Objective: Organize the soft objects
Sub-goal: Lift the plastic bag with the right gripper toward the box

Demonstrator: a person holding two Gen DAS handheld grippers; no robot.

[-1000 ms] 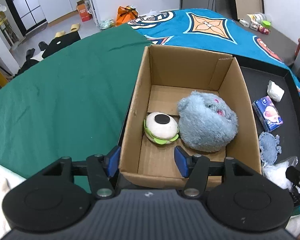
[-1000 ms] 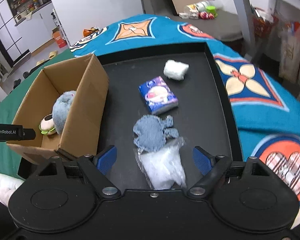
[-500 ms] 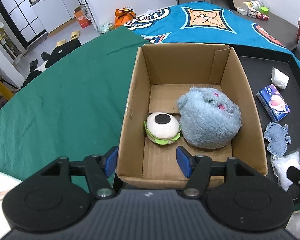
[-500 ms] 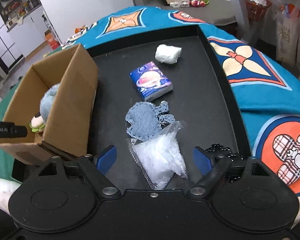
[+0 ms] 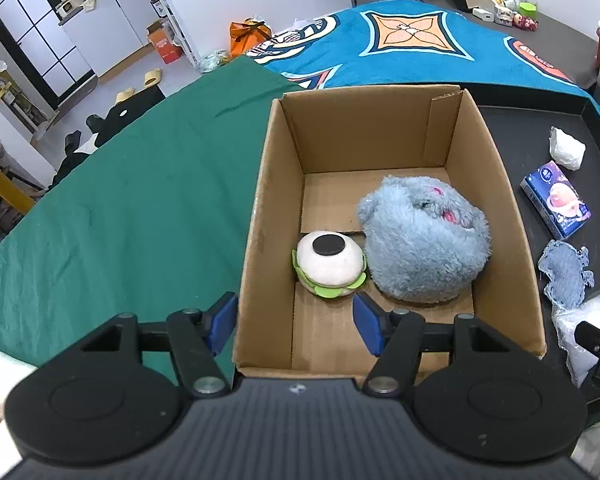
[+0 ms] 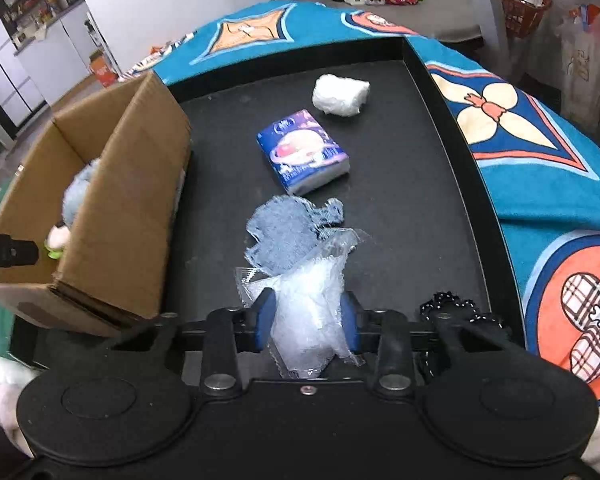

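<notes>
A cardboard box [image 5: 496, 184] [image 6: 132, 184] stands at the left of a black tray [image 6: 420, 184]. In it lie a fluffy blue plush [image 5: 424, 240] and a white burger-like plush [image 5: 330, 266]. My left gripper [image 5: 296, 322] is open and empty, its fingers straddling the box's near left wall. My right gripper [image 6: 306, 322] is shut on a clear plastic bag of white stuffing [image 6: 308, 312], also seen in the left wrist view [image 5: 588, 320]. A blue-grey cloth [image 6: 288, 236], a blue tissue pack [image 6: 304, 156] and a white wad [image 6: 340, 94] lie on the tray.
A green cloth [image 5: 132, 208] covers the surface left of the box; a blue patterned cloth [image 6: 540, 168] lies right of and behind the tray. A black beaded chain [image 6: 452, 304] sits by my right gripper. The tray has a raised rim.
My right gripper moved forward and closed on the clear stuffing bag. My left gripper drifted slightly and stayed open at the box's near edge.
</notes>
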